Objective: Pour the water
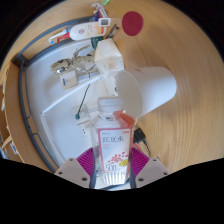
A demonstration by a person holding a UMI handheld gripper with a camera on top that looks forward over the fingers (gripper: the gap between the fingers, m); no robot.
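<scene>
The bottle (110, 140) stands upright between the two fingers of the claw (110, 172), its clear neck and white cap pointing away from the fingers. Its label is white and pink with printed characters. Both pink pads (84, 160) press against the lower body of the bottle, one on each side, so the claw is closed on it.

Just beyond the cap sits a white cup (137, 88), tipped so that its open mouth faces the bottle. Cup and bottle are over a white tray (40, 100) with a dark rim. Farther on the tray lies a small metallic fitting (75, 71). The tray rests on a wooden surface (185, 50). A red round object (132, 19) lies on that surface, well apart from the bottle.
</scene>
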